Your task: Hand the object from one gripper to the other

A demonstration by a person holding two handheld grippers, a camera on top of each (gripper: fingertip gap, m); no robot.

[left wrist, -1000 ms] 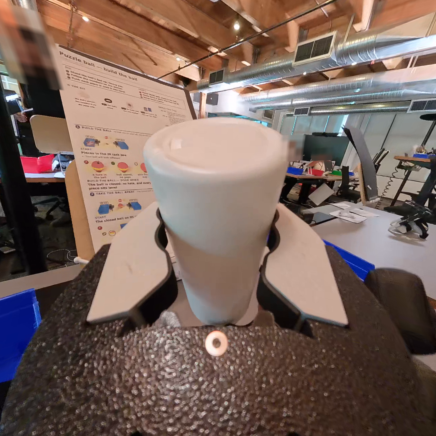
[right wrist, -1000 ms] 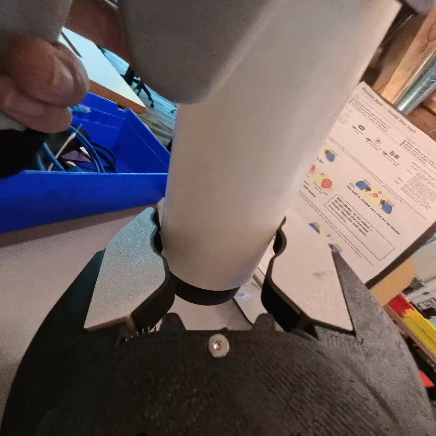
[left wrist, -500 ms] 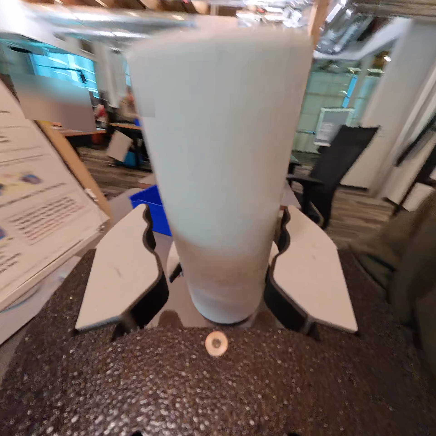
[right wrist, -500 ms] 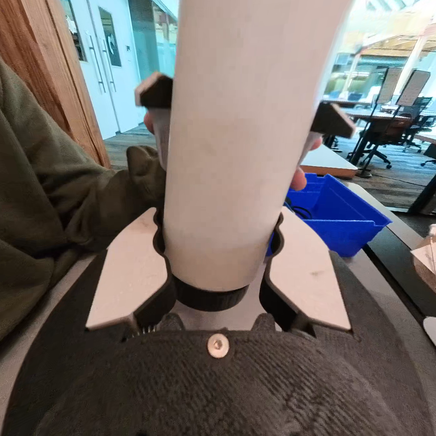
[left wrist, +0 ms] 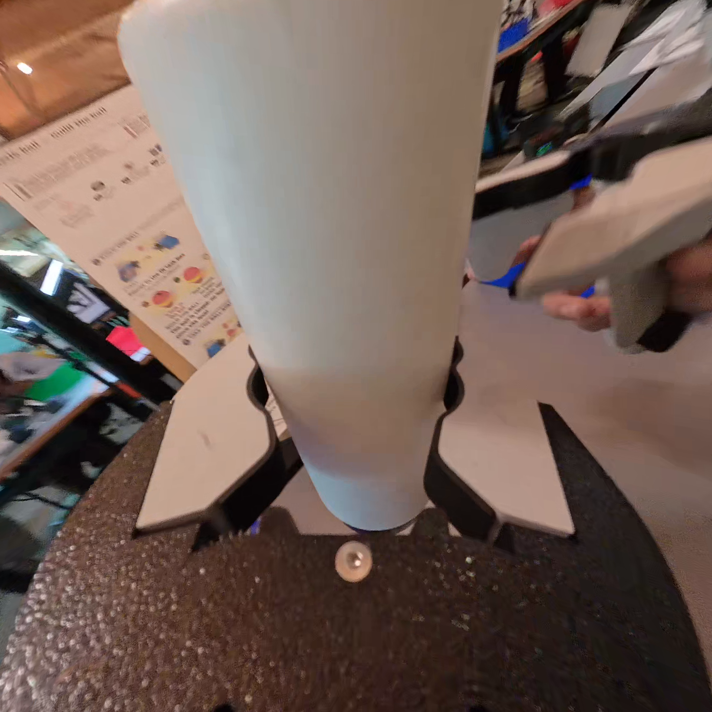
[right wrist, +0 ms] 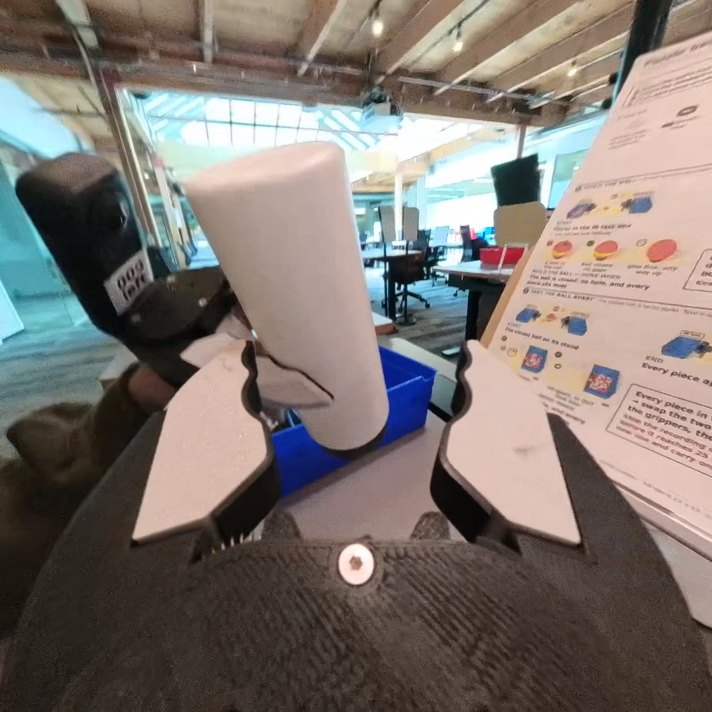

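Observation:
A tall white bottle (left wrist: 327, 231) with a black cap fills the left wrist view. My left gripper (left wrist: 354, 385) is shut on it near its lower end. In the right wrist view the bottle (right wrist: 293, 289) stands tilted in the air, black cap down, held by the left gripper (right wrist: 154, 308) from the left. My right gripper (right wrist: 354, 377) is open and empty, a short way back from the bottle. The right gripper also shows at the right edge of the left wrist view (left wrist: 624, 231), held by a hand.
A blue bin (right wrist: 400, 389) sits on the grey table (right wrist: 366, 501) behind the bottle. A printed instruction board (right wrist: 616, 308) leans at the right, also in the left wrist view (left wrist: 96, 200). Desks and chairs stand far off. The left gripper's tips are roughly 6 centimetres from the right gripper's.
Both grippers held the bottle before. My right gripper has opened, let go of the cap end and drawn back. The left gripper keeps the bottle.

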